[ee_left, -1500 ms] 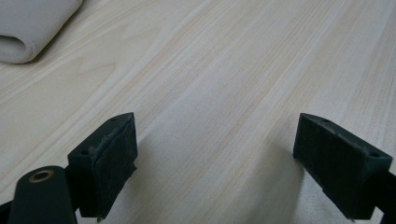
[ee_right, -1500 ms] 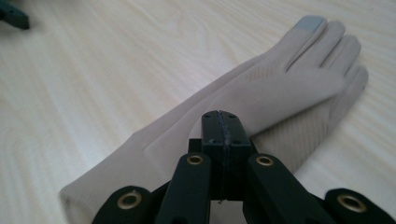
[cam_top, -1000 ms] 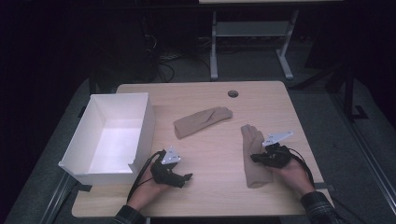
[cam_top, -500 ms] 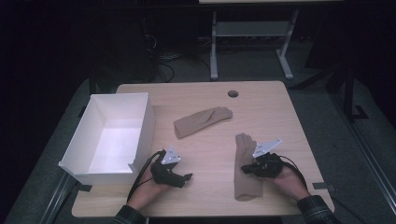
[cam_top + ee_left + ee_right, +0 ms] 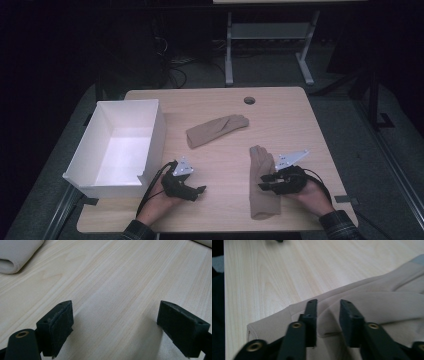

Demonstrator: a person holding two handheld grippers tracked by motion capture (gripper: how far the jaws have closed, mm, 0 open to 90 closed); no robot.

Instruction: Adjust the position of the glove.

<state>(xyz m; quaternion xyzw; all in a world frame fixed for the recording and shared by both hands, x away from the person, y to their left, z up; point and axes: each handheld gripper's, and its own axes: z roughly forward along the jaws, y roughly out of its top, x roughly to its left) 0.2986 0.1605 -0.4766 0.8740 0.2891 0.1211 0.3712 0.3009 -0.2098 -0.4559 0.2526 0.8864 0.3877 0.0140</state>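
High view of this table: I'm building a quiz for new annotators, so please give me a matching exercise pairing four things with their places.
Things:
1. open white rectangular box
2. beige fabric sock lying aslant
3. long beige fabric sock
4. small dark round hole in the wooden tabletop

Places:
A. near the table's far edge
B. at the table's left edge
C. under the right claw, near the front
D. mid-table, right of the box

Pairs: 1-B, 2-D, 3-C, 4-A

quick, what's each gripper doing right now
left gripper: open, empty, over bare table.
right gripper: jaws just opening, a fold of the beige sock between them.
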